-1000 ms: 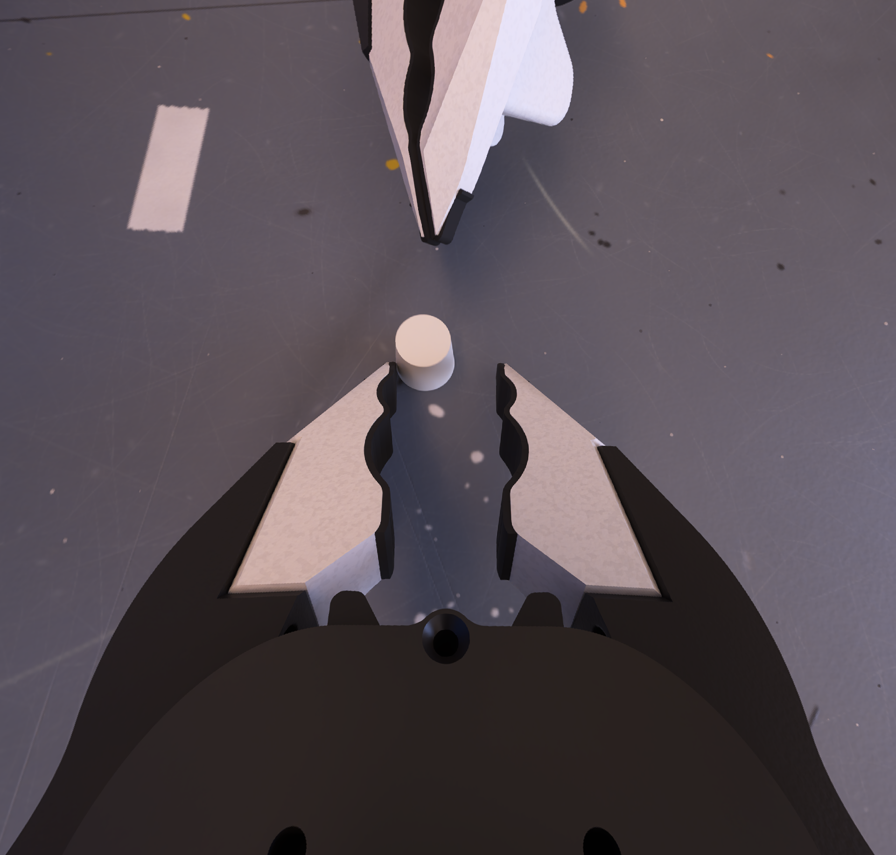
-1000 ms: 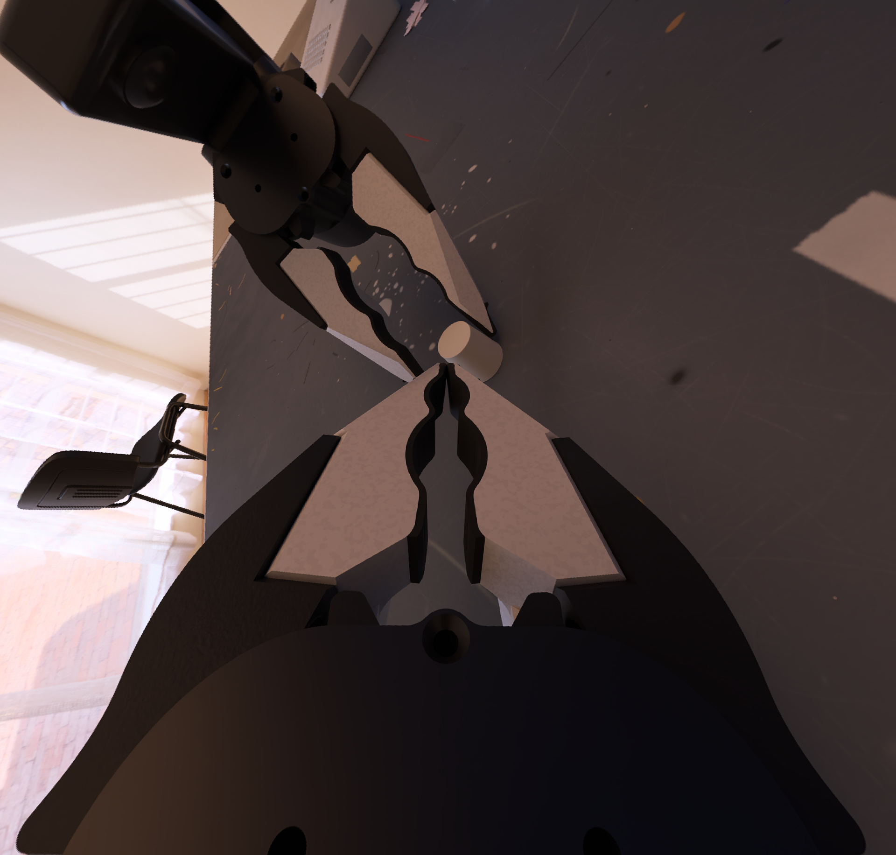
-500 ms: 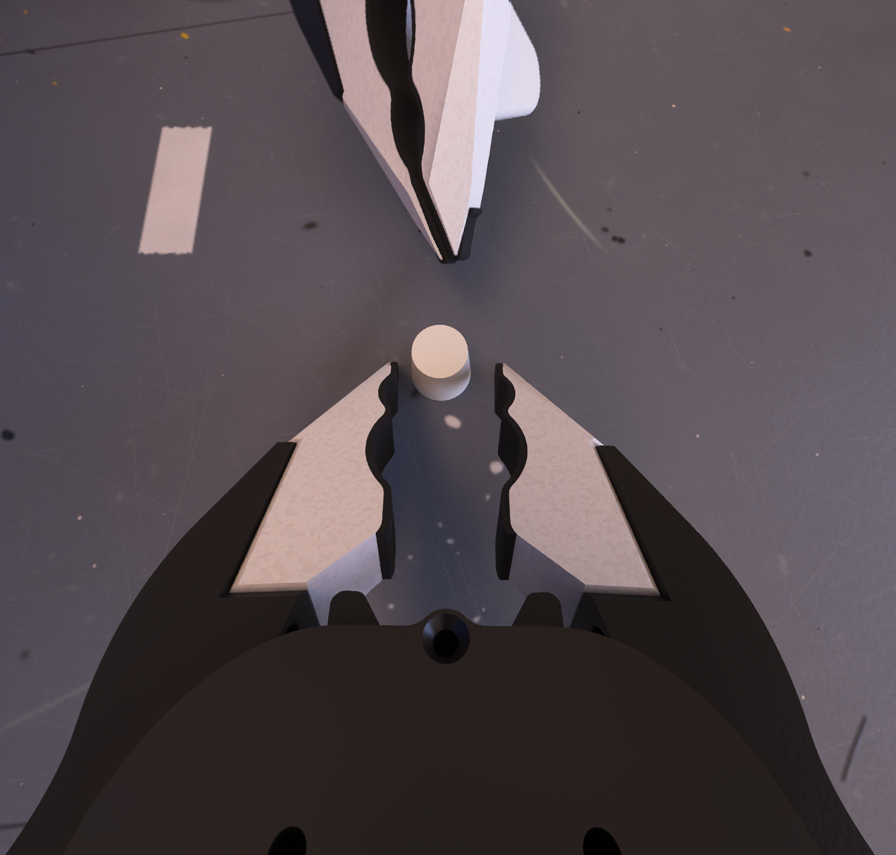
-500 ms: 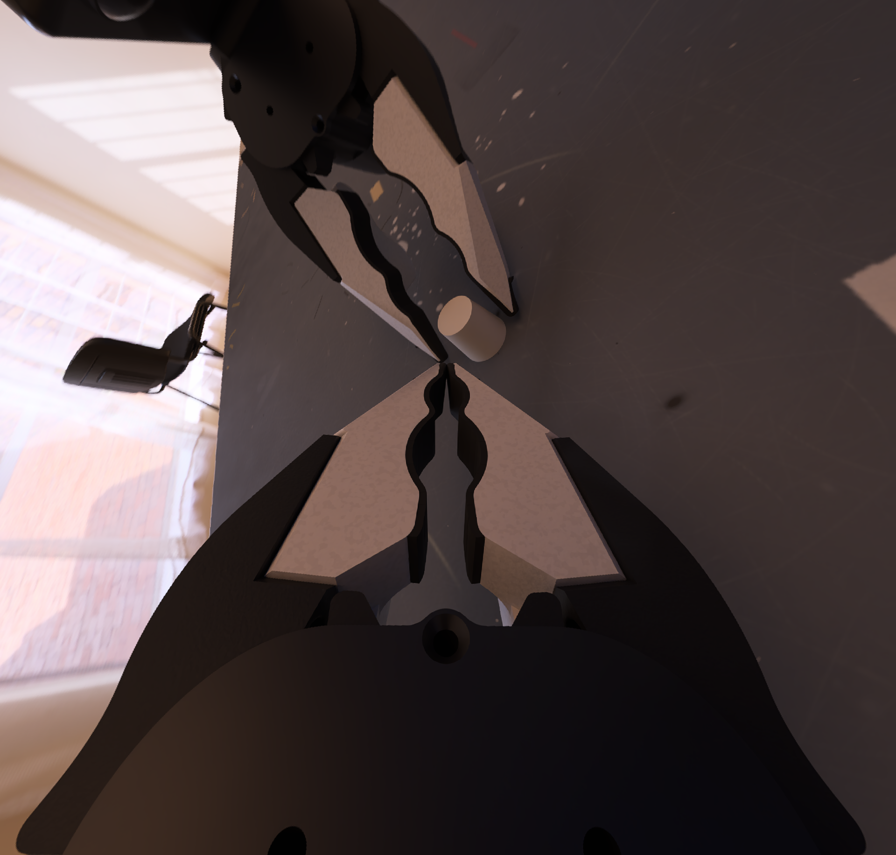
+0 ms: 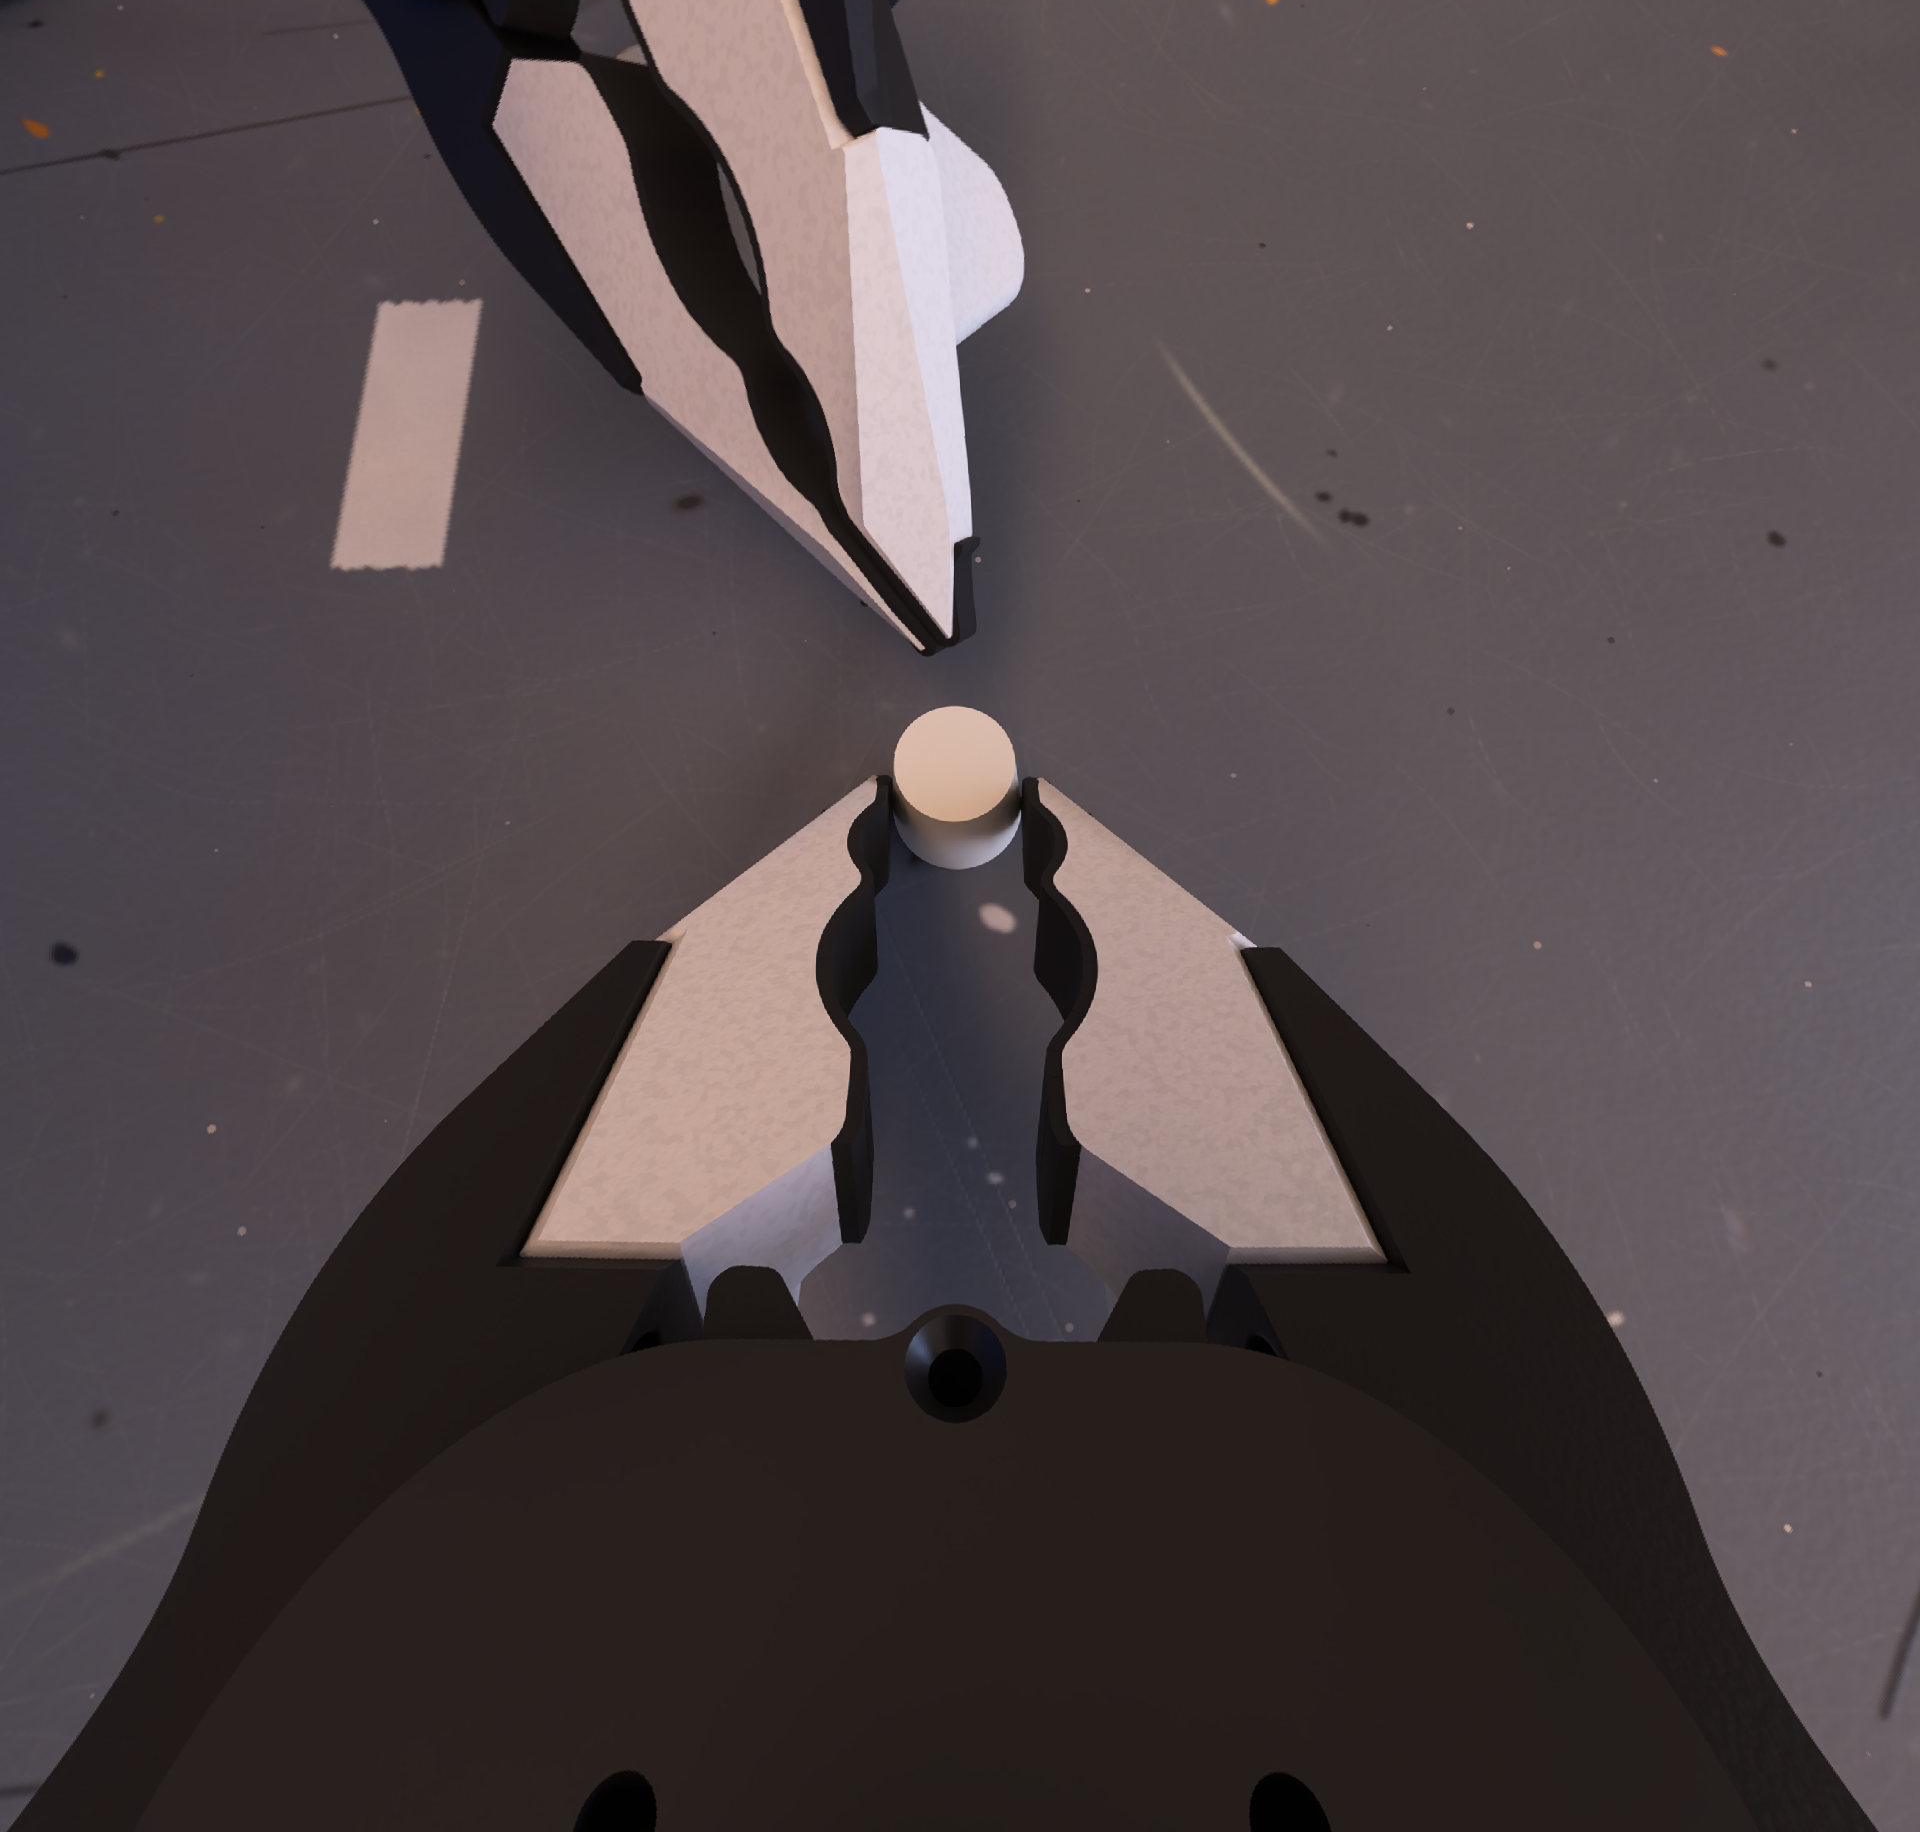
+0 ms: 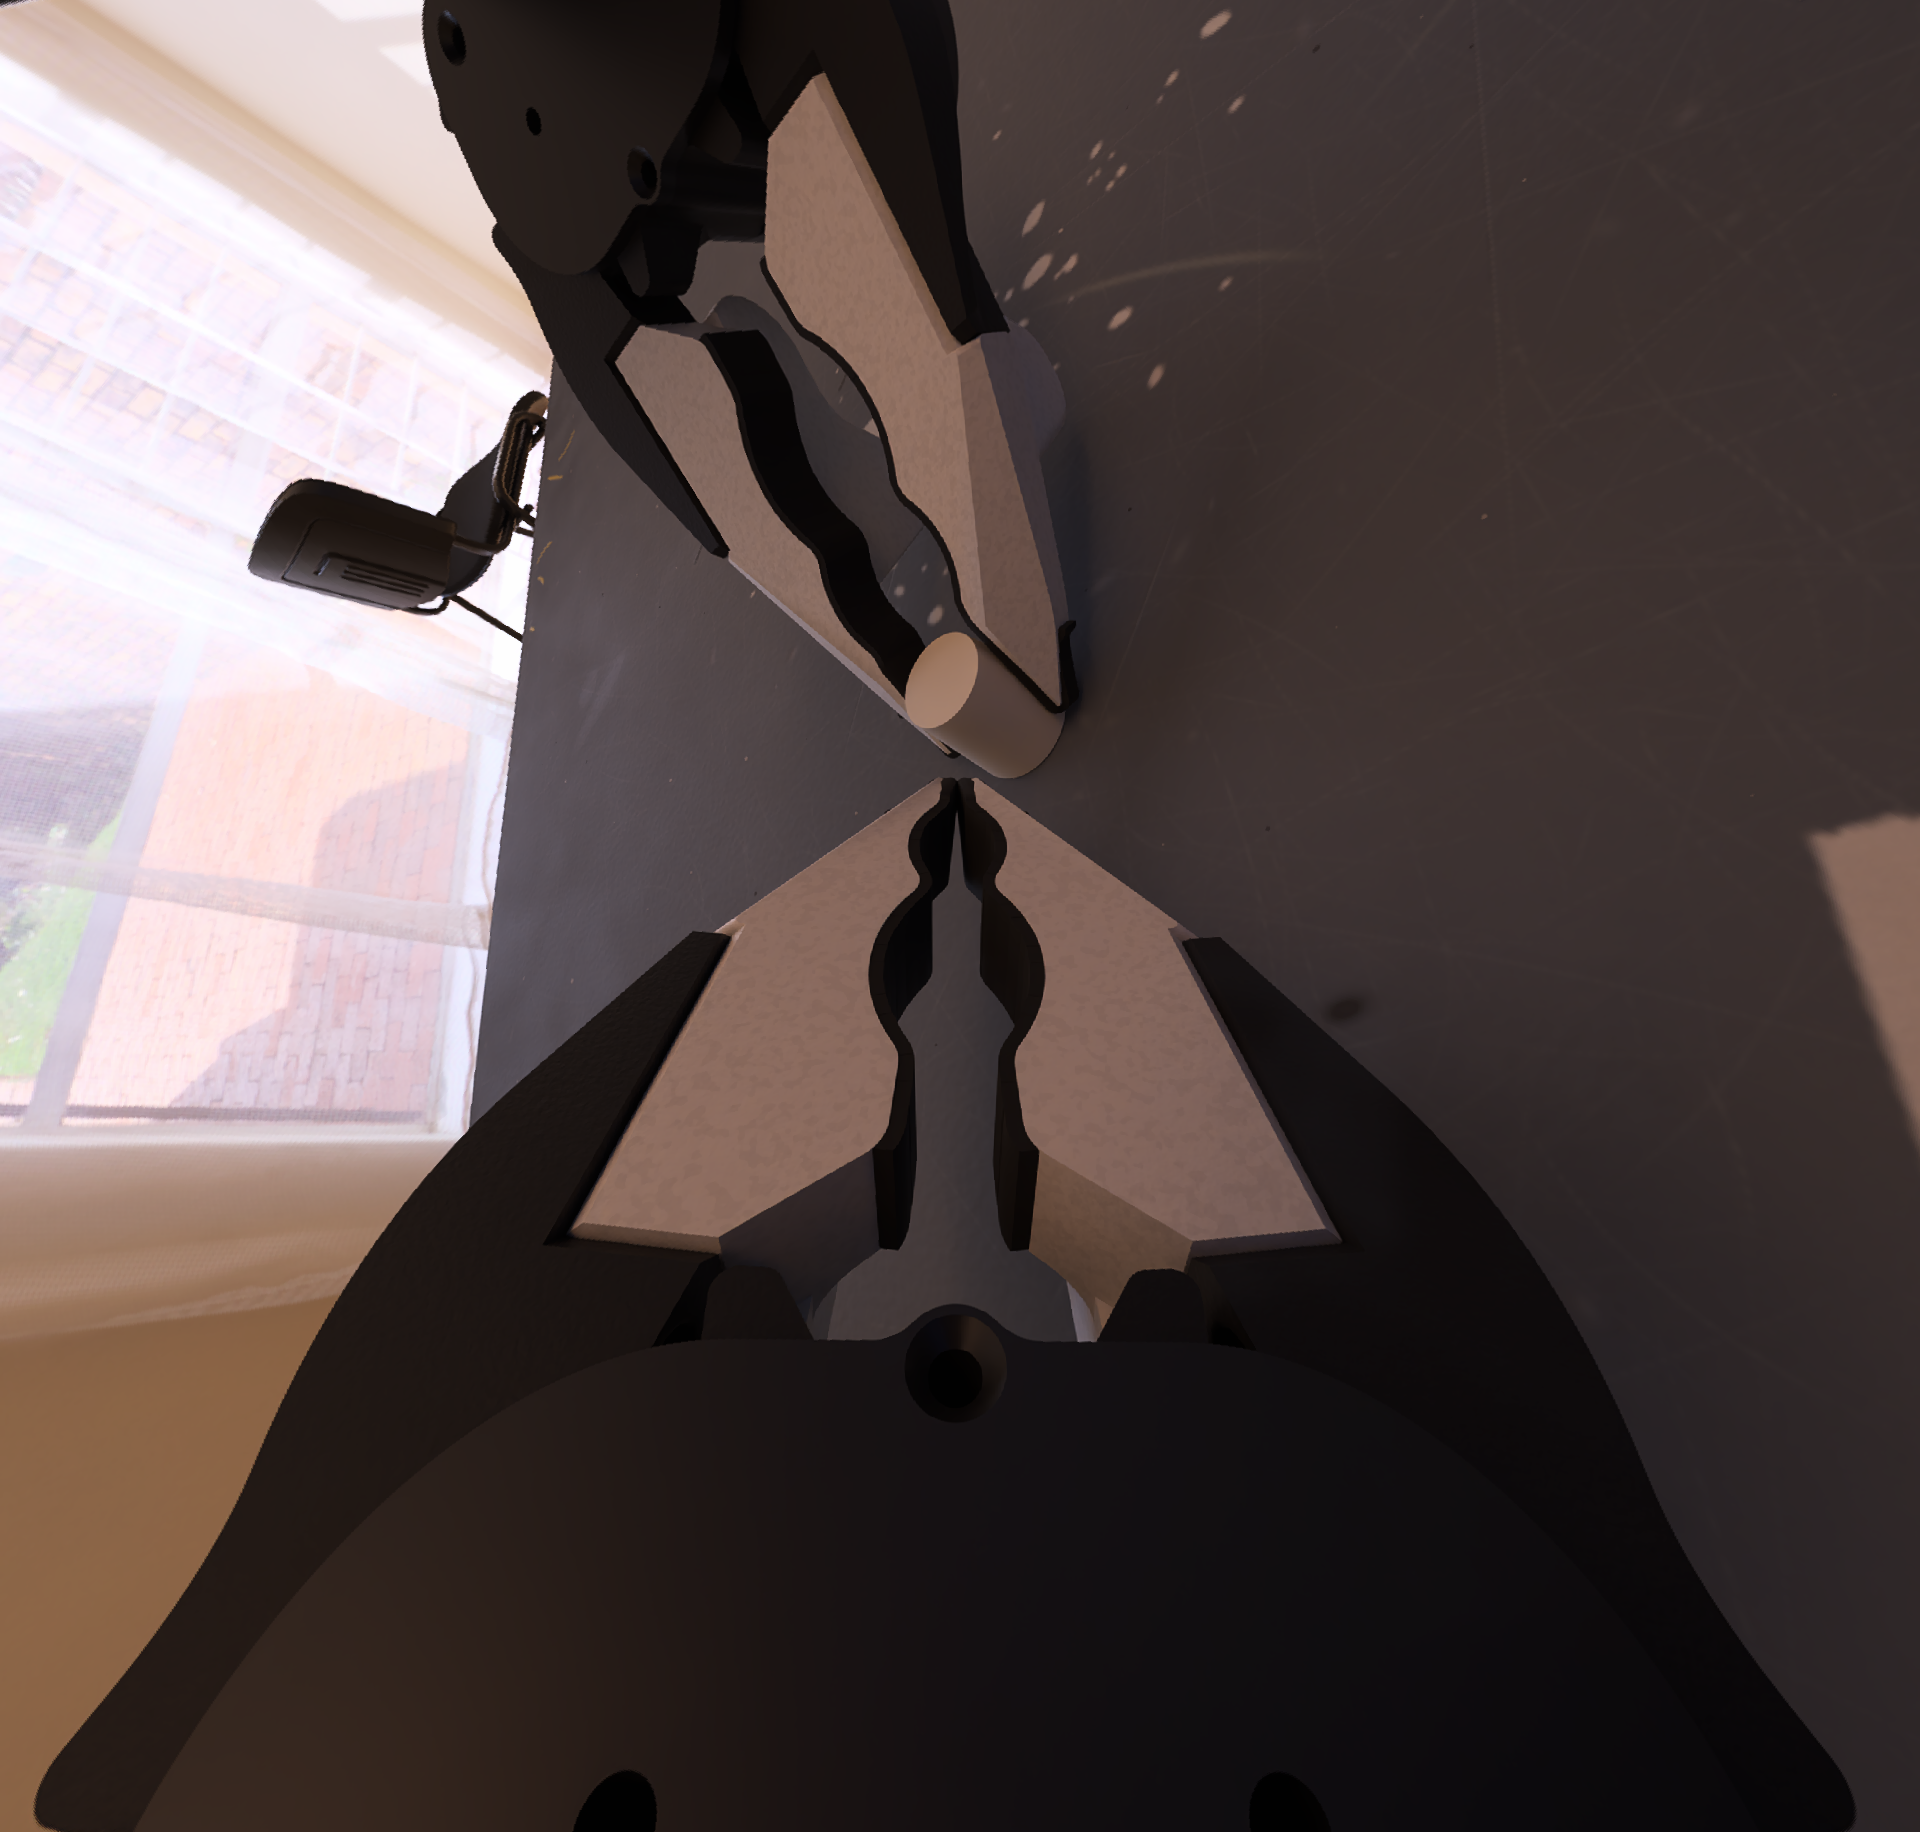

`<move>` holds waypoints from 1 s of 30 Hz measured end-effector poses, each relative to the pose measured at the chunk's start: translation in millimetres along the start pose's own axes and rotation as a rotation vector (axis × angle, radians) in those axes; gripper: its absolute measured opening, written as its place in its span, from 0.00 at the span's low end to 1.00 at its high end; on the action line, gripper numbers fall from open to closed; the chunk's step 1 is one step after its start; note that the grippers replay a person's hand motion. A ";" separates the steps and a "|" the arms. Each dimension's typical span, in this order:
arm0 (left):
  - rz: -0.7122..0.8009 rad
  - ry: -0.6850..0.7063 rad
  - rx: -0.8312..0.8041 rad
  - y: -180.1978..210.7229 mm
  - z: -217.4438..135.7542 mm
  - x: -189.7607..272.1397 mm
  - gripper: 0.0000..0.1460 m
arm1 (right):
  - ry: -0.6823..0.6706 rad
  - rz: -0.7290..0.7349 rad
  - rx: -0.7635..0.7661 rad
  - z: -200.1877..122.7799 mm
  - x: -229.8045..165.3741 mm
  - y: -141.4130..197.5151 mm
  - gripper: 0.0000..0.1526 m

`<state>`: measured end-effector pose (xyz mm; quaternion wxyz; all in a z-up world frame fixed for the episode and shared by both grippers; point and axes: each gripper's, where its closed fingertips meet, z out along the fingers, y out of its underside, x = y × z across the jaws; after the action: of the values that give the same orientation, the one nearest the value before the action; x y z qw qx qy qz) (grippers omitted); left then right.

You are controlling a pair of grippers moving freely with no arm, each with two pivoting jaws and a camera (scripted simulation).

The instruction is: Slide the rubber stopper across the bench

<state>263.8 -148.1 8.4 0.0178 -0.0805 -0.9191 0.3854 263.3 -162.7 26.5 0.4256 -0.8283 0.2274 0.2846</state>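
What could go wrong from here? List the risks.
1. The left hand-held gripper pinches the stopper only at its fingertips, so a push could squirt it out forward.
2. The shut right hand-held gripper points at the stopper from just ahead; sliding that way could knock the two together.
3. The stopper stands upright on the bench; uneven pressure could tip it and let it roll.

Dark grey bench top (image 5: 1507,743), scuffed, with fine scratches and scattered orange and pale paint flecks. Strip of pale tape (image 5: 407,434) stuck flat on the bench. Past the bench edge, a large gridded window (image 6: 208,535) with red brick wall outside, warm daylight flooding in. Black office chair (image 6: 384,546) stands between bench and window. Cream floor (image 6: 208,1315) below the window.
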 end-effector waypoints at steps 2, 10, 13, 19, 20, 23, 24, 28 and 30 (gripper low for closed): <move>0.003 0.003 0.000 -0.2 0.2 0.0 0.17 | -0.006 -0.004 -0.012 0.6 0.9 -0.5 0.00; 0.023 0.026 0.001 -0.2 0.2 0.0 0.17 | -0.035 -0.026 -0.058 1.3 1.5 1.0 0.00; 0.035 0.035 -0.001 -0.2 0.2 0.0 0.17 | -0.039 -0.038 -0.084 2.3 2.6 1.6 0.00; 0.043 0.043 -0.008 -0.3 0.3 0.1 0.17 | -0.033 -0.064 -0.110 3.3 5.0 0.9 0.00; 0.043 0.043 -0.007 -0.3 0.3 0.1 0.17 | -0.030 -0.067 -0.111 3.5 5.3 0.7 0.00; 0.041 0.044 -0.005 -0.3 0.4 0.0 0.17 | -0.016 -0.076 -0.111 3.8 6.1 0.6 0.00; 0.041 0.045 -0.006 -0.3 0.4 0.0 0.17 | -0.012 -0.076 -0.110 3.9 6.4 0.5 0.00; 0.045 0.047 -0.007 -0.5 0.5 0.0 0.17 | 0.008 -0.079 -0.111 3.8 7.5 0.6 0.00; 0.044 0.046 -0.005 -0.5 0.6 0.0 0.17 | 0.017 -0.083 -0.107 3.7 7.8 0.7 0.00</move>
<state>263.7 -148.9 8.4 0.0306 -0.1095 -0.9174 0.3813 267.6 -161.0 19.2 0.3901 -0.8611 0.1808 0.2715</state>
